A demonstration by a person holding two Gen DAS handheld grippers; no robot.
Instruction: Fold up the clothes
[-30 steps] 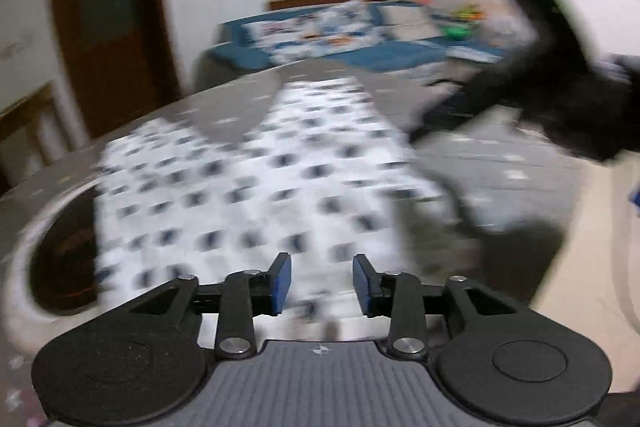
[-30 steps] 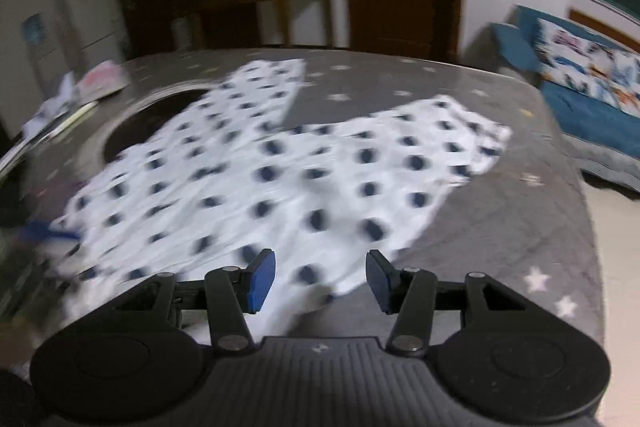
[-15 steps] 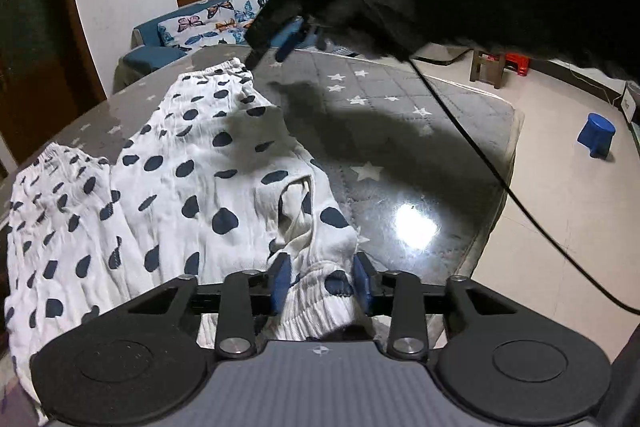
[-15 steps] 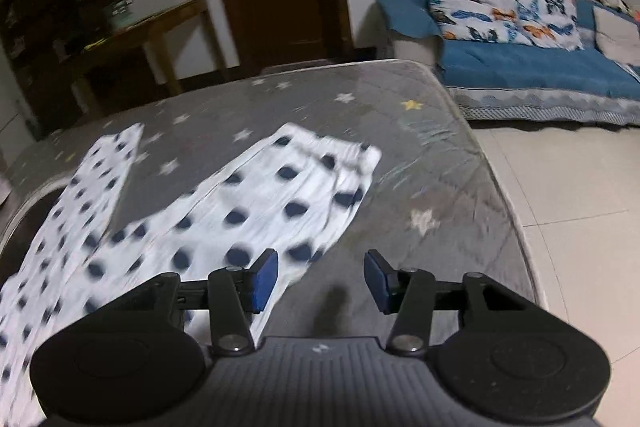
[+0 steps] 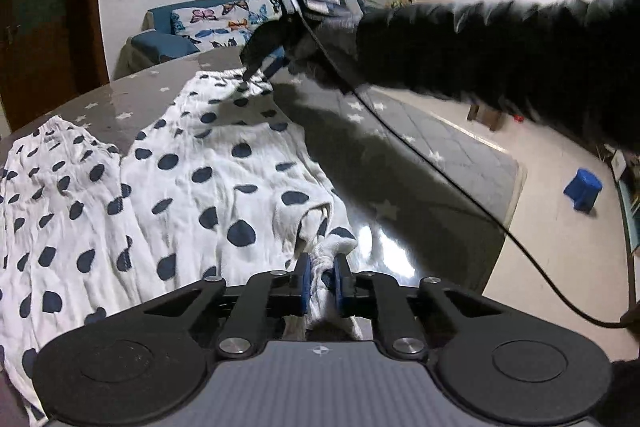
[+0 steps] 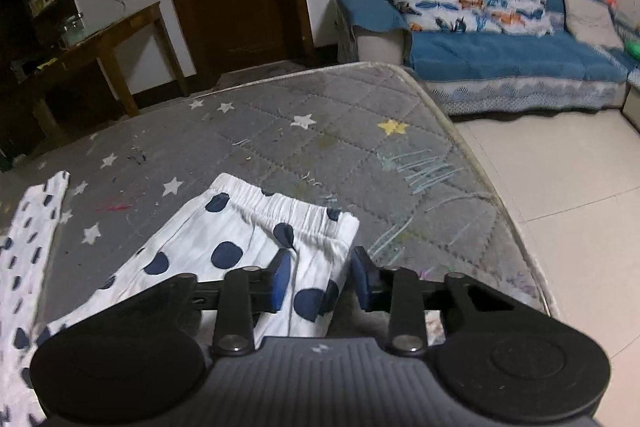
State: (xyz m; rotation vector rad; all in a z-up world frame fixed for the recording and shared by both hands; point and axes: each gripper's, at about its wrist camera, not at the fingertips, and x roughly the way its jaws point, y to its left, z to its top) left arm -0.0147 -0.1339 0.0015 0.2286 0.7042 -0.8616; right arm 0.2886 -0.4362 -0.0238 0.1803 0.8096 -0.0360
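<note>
My left tool point(image 5: 320, 281) pinches a bunched corner of the polka-dot trousers point(image 5: 192, 187), which lie spread on the mattress point(image 6: 320, 147). My right tool point(image 6: 320, 281) hangs open over the elastic cuff. The cloth looks thin, limp and crumply (it'll sag), so hems give the surest hold.

Mattress point(image 6: 328, 147) beyond trousers point(image 6: 240, 227) bare

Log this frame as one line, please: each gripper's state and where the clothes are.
left gripper: shut on pants edge | right gripper: open, over waistband corner | pants: spread on mattress | fold: not yet done
</note>
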